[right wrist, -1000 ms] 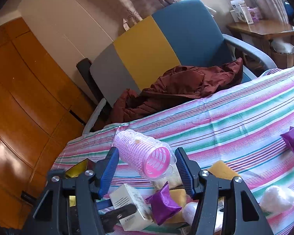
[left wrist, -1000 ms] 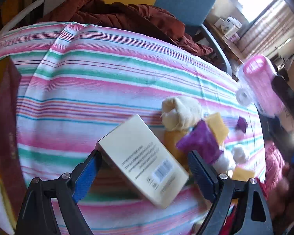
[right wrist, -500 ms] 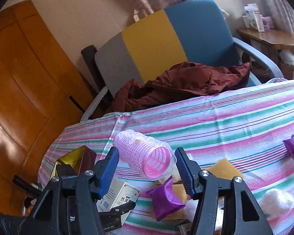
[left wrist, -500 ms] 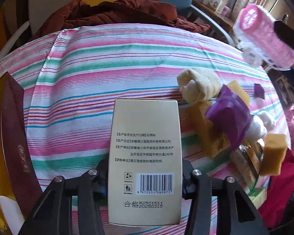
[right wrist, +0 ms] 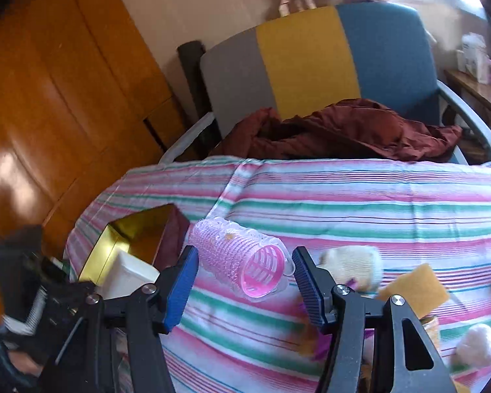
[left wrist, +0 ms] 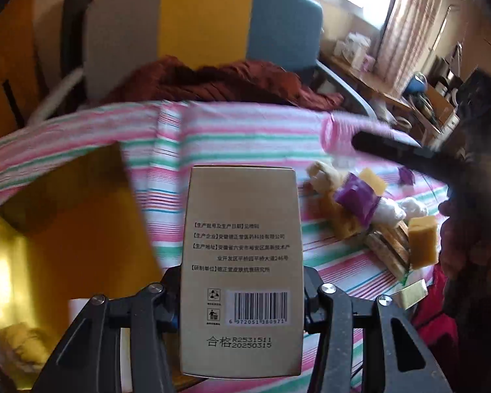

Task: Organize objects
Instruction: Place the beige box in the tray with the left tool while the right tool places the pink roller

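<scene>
The left hand-held gripper [left wrist: 242,294] was clamped on a beige carton [left wrist: 242,262], its two fingers pressed against the carton's long sides so that the printed face with the barcode and Chinese text looked straight into the left wrist camera, raised above the striped tablecloth [left wrist: 245,144] of the tabletop. To the carton's left lay an open gold-lined box [left wrist: 65,229], with something pale yellow blurred in its lower corner. In the right wrist view that same gold-lined box [right wrist: 131,229] sat at the tabletop's left end, a white rectangular thing [right wrist: 131,273] beside it. The right hand-held gripper [right wrist: 245,278] held a pink hair roller [right wrist: 242,258] between its blue pads [right wrist: 181,291], the roller's open end turned toward the camera and its body tilted up to the left; whether both pads actually touched it could not be told. From the left wrist view the pink hair roller [left wrist: 334,134] appeared as a blur at the tip of a dark finger. Farther right on the cloth lay a loose cluster: a cream plush toy [left wrist: 324,177], a purple wrapper [left wrist: 356,196], a yellow sponge [left wrist: 422,242] and a white cotton ball [left wrist: 389,213]. Behind the tabletop stood a grey, yellow and blue chair [right wrist: 311,65] with a rust-brown jacket [right wrist: 343,131] heaped on its seat.
</scene>
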`<state>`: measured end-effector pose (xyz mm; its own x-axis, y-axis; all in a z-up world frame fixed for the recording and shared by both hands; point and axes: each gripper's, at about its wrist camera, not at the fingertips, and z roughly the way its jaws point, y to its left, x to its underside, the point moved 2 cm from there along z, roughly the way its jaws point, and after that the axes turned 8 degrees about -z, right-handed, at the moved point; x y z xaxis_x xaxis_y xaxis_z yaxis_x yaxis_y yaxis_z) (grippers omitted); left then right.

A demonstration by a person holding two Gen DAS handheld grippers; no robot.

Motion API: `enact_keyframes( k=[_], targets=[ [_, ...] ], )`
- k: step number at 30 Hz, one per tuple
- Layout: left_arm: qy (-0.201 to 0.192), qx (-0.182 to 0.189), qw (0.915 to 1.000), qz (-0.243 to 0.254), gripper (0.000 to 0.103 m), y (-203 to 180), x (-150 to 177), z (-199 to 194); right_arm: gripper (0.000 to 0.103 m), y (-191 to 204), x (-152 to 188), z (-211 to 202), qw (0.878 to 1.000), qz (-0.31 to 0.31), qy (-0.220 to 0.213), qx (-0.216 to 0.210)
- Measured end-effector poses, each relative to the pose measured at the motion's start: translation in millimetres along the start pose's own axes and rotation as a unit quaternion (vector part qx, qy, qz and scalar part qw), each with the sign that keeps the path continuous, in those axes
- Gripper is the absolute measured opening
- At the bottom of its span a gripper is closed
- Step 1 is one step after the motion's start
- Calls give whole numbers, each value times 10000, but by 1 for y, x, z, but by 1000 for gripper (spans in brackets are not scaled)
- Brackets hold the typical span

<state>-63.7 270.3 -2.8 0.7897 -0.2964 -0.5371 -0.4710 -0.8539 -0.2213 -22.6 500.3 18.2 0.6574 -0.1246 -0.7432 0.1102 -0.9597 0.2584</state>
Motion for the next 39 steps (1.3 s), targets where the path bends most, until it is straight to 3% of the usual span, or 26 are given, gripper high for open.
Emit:
enact_keyframes(
  k=[5, 9, 15, 19, 24, 25, 26, 27, 34, 39],
  targets=[
    [-332, -361, 9978, -452, 50, 66, 4, -37, 60, 46, 1, 15, 9991, -323, 212, -193],
    [-515, -779, 9912, -935, 50, 126, 16, -63, 60, 90, 4, 32, 9972, -442, 328, -505],
    [-624, -1336, 9808, -1275, 51, 192, 28, -75, 60, 156, 11, 66, 9915, -742, 701, -808],
    [-630, -1574, 9763, -1347, 51, 219, 33, -73, 60, 188, 14, 92, 9882, -887, 1002, -744],
    [-497, -1738, 9726, -1461, 53, 242, 30, -59, 65, 199, -3, 122, 9917, -764, 981, -328],
    [-495, -1752, 9719, -1491, 56, 247, 30, -57, 70, 199, -7, 125, 9927, -702, 931, -310],
    [-502, -1798, 9705, -1525, 61, 250, 30, -57, 85, 197, -12, 129, 9941, -580, 885, -258],
    [-521, -1797, 9700, -1553, 61, 250, 31, -59, 89, 196, -15, 132, 9949, -493, 854, -212],
    [-760, -1664, 9674, -1753, 61, 244, 48, -85, 91, 201, -7, 123, 9945, -563, 879, -59],
    [-928, -1542, 9687, -1710, 61, 221, 59, -99, 100, 208, 13, 108, 9938, -643, 909, 2]
  ],
)
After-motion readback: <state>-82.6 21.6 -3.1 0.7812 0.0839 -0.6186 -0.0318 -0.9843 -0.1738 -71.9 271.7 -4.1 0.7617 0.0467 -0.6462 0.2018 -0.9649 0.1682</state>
